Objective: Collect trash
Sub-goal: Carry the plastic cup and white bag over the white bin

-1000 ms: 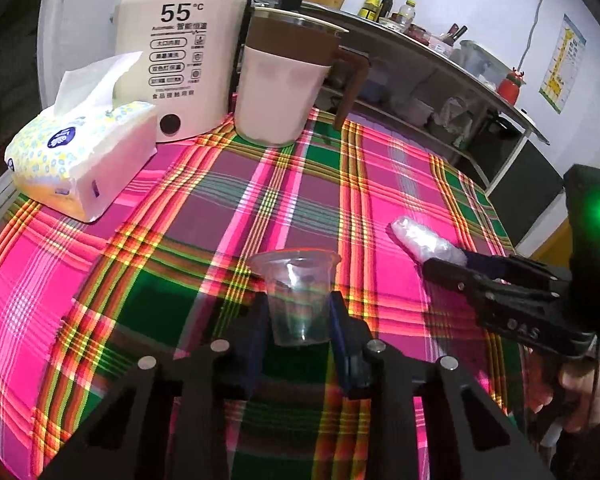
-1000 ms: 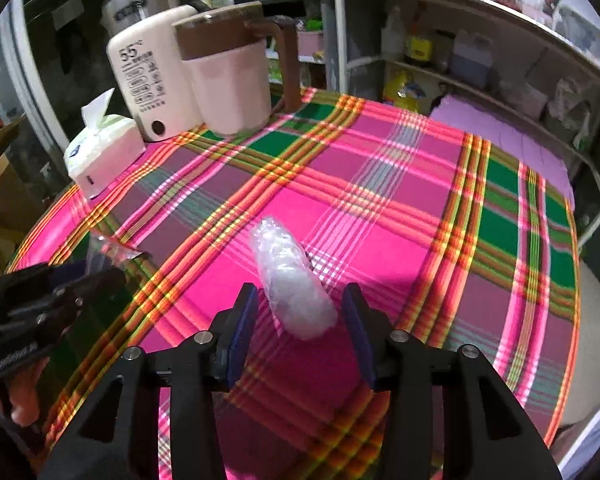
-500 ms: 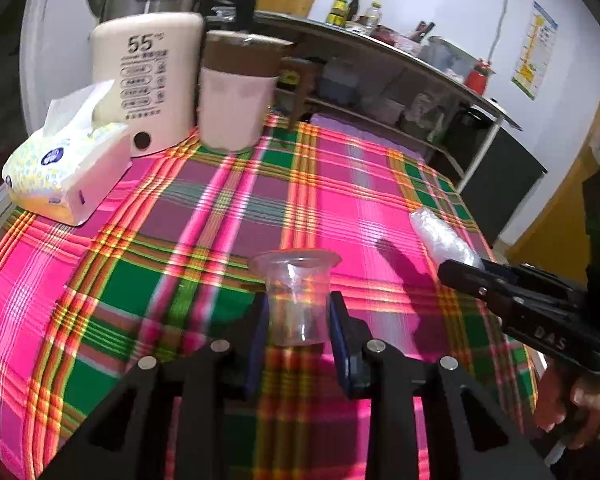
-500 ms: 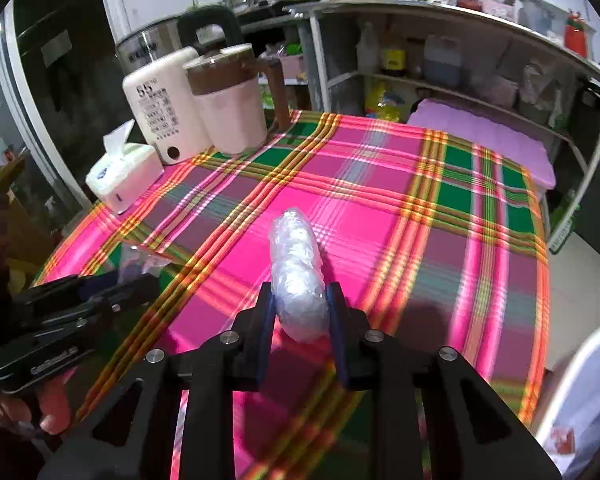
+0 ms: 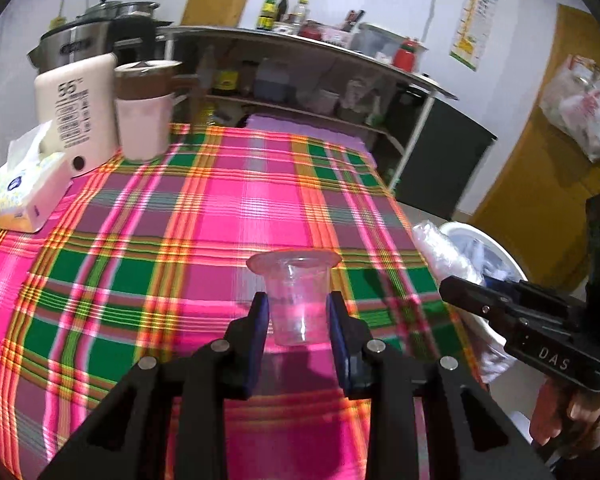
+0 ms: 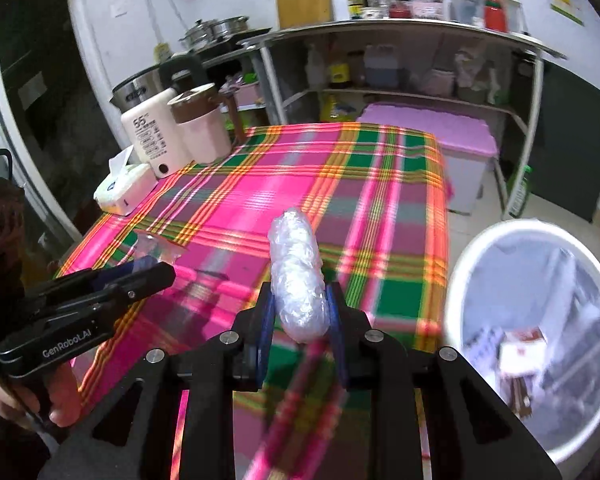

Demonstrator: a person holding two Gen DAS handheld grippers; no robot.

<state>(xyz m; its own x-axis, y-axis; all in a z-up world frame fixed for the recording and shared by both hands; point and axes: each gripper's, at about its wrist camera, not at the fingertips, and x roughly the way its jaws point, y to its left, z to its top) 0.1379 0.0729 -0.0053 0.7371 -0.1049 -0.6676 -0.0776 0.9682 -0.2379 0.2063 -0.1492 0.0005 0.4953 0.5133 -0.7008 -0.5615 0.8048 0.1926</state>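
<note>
My left gripper (image 5: 298,312) is shut on a clear plastic cup (image 5: 296,292), upright and lifted above the pink and green plaid tablecloth (image 5: 228,216). My right gripper (image 6: 300,304) is shut on a crumpled roll of clear plastic wrap (image 6: 298,272), held over the table's right side. In the left wrist view the right gripper (image 5: 452,292) and its plastic wrap (image 5: 440,252) hang at the right, in front of a white trash bin (image 5: 496,248). In the right wrist view the left gripper (image 6: 156,272) with the cup (image 6: 156,248) is at the left.
The white trash bin (image 6: 456,280), lined and holding some rubbish, stands on the floor right of the table. A tissue box (image 5: 20,196), a white kettle (image 5: 80,120) and a pink jug (image 5: 144,120) stand at the table's far left. Metal shelves (image 6: 400,64) lie behind.
Both grippers rose and moved right, carrying the cup and the plastic wrap off the cloth. The right gripper closed on the wrap. The trash bin came into view.
</note>
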